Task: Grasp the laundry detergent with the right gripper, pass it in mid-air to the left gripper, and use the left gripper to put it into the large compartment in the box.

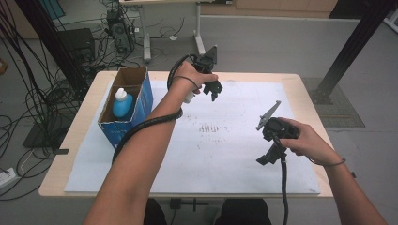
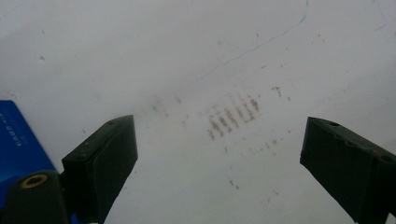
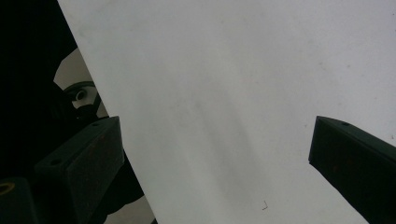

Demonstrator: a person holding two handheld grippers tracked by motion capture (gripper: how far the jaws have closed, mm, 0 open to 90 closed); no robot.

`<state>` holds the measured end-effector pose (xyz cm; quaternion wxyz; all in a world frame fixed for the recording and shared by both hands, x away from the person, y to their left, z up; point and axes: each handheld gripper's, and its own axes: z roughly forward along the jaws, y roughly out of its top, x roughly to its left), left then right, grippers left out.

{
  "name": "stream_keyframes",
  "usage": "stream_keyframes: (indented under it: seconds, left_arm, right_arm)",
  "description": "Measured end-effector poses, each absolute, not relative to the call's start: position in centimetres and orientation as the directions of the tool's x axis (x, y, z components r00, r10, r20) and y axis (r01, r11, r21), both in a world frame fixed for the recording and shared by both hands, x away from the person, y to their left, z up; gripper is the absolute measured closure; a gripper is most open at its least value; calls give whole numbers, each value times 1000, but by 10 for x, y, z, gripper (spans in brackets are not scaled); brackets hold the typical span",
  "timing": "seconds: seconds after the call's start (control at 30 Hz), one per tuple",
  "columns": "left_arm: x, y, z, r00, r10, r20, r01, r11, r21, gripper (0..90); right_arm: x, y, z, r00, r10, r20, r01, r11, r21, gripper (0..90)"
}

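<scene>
Nearest you, your right gripper (image 1: 267, 157) hangs just above the white sheet (image 1: 234, 154), toward the near right part of the table (image 1: 56, 180). Its jaws stand wide apart in the right gripper view (image 3: 217, 158), and between them you see bare white sheet; they hold nothing and touch nothing. At the left of that view the sheet's edge runs diagonally, with dark space beyond it.

Farther out, in the middle of the sheet, there is a patch of short brown marks (image 1: 209, 127), set in rows. In the left gripper view the same marks (image 2: 231, 116) lie between and a little ahead of your left tool's jaws.

Farther still, your left gripper (image 1: 212, 89) is held over the far part of the sheet, your hand (image 1: 192, 75) wrapped around its body. Its jaws are spread wide too (image 2: 219, 154), empty, clear of the surface and of everything else.

To the left of that hand, on the far left part of the table, the blue cardboard box (image 1: 126, 105) stands open at the top, and a blue bottle with a white cap (image 1: 122, 102) sits upright inside it. A corner of the box (image 2: 18, 144) shows at the left edge of the left gripper view, near the left jaw; I cannot tell whether they touch.
</scene>
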<state>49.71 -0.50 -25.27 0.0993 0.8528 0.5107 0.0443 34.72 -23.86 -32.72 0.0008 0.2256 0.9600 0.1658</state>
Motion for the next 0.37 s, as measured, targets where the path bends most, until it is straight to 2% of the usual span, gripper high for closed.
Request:
stream_keyframes:
  seconds: [0.37]
  left_arm:
    - [496, -8, -254, 480, 877, -33, 860, -463, 216, 112]
  right_arm:
    - [346, -240, -325, -896, 439, 72, 437, 840, 321, 28]
